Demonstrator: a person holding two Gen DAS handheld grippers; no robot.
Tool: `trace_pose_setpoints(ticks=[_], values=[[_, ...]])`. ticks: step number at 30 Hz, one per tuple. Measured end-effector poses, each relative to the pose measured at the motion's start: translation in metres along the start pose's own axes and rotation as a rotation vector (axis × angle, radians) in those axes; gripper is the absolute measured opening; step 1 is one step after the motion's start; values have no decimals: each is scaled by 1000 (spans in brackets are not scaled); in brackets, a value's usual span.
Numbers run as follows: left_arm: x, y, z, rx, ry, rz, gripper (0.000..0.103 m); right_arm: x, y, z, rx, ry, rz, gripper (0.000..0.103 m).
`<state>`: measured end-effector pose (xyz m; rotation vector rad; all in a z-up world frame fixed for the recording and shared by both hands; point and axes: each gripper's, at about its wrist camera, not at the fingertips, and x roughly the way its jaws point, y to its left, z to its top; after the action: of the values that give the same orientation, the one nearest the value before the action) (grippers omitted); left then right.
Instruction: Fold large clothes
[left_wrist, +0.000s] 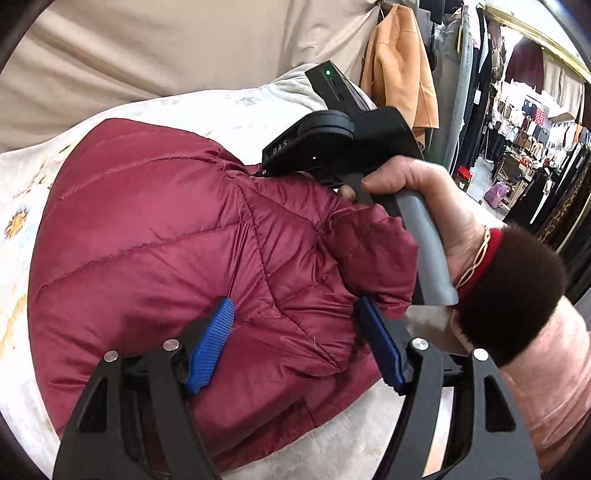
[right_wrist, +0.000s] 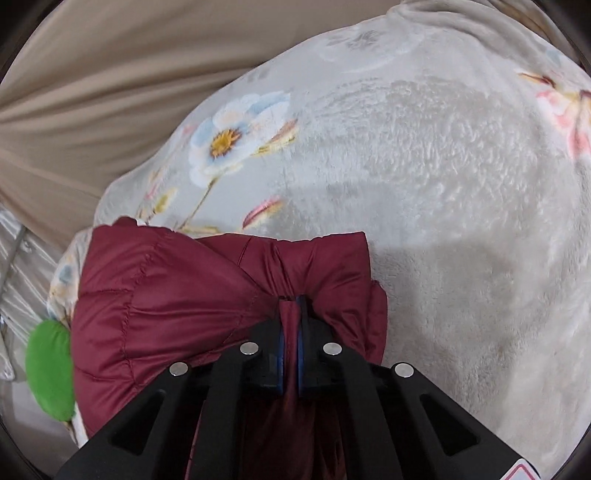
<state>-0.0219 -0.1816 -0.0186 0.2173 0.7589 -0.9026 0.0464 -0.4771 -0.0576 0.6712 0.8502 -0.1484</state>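
colours on the folding surface

the quilted puffer jacket (left_wrist: 155, 236) is deep burgundy. the fleece blanket (right_wrist: 443, 184) under it is pale grey-cream, printed with white-blue flowers with yellow centres and pink buds. the curtain (left_wrist: 147, 48) behind is beige. gripper pads (left_wrist: 210, 343) are blue on black arms. a hanging coat (left_wrist: 399, 74) is orange-tan. a green patch (right_wrist: 48, 369) shows at the edge.

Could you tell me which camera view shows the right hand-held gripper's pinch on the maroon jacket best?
The right wrist view: the right hand-held gripper has its blue pads closed on a fold of the maroon jacket. The left wrist view shows only that gripper's black body and grey handle from behind; the pinch itself is hidden.
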Motion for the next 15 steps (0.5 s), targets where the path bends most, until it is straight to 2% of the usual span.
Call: trace_pose_setpoints(ticks=[2, 4, 5, 7, 9, 12, 15], values=[[-6, -1, -1, -8, 4, -19, 69, -13, 6, 0, -9, -17, -42, 1], [-19, 5, 5, -58, 9, -63, 69, -41, 18, -5, -36, -79, -83, 10], [-29, 10, 9, -85, -6, -75, 69, -69, 32, -13, -82, -139, -77, 10], [-47, 19, 10, -104, -46, -72, 69, -107, 53, -30, -162, -197, -66, 10], [-66, 26, 12, -110, -86, -21, 71, -129, 71, -49, -238, -219, -68, 10], [-77, 37, 12, -119, -104, 71, 71, -143, 94, -84, -339, -173, -40, 8], [-70, 49, 0, -151, -68, 142, 71, -135, 95, -116, -380, -112, -78, 3]])
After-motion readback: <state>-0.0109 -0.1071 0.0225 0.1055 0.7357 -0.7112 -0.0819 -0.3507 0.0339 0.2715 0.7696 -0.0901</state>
